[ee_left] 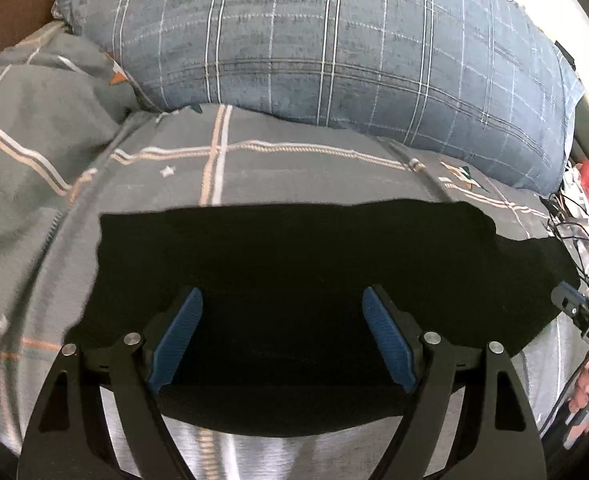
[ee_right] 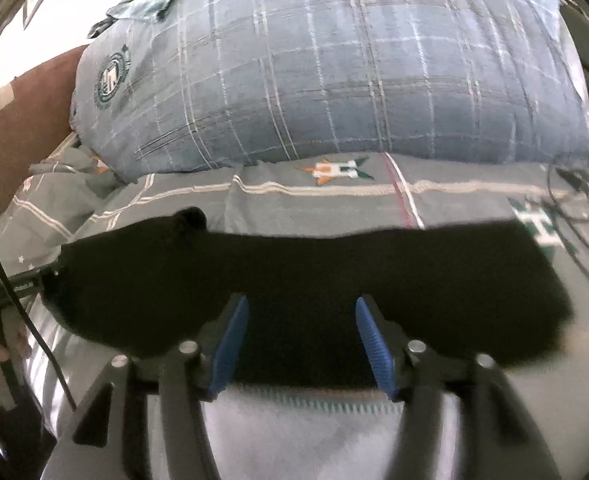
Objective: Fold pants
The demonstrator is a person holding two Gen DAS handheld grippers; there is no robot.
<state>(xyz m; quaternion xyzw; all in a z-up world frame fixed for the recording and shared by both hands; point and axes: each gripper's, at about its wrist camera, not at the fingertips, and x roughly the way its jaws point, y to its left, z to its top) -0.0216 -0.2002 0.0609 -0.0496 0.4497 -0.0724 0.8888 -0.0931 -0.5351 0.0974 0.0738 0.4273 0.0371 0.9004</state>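
Black pants (ee_left: 294, 264) lie flat on a grey bedsheet (ee_left: 294, 168), spread sideways as a wide dark band; they also show in the right wrist view (ee_right: 314, 272). My left gripper (ee_left: 282, 300) is open, its blue pads (ee_left: 178, 340) spread over the near part of the pants with nothing between them. My right gripper (ee_right: 302, 308) is open too, blue pads (ee_right: 230, 344) spread above the near edge of the pants. The right gripper's body shows at the far right of the left wrist view (ee_left: 582, 316).
A large blue plaid pillow (ee_left: 334, 40) lies behind the pants; it also shows in the right wrist view (ee_right: 334, 60). Black cables (ee_left: 574, 232) and clutter sit at the right bed edge. A brown headboard (ee_right: 26, 120) stands at the left.
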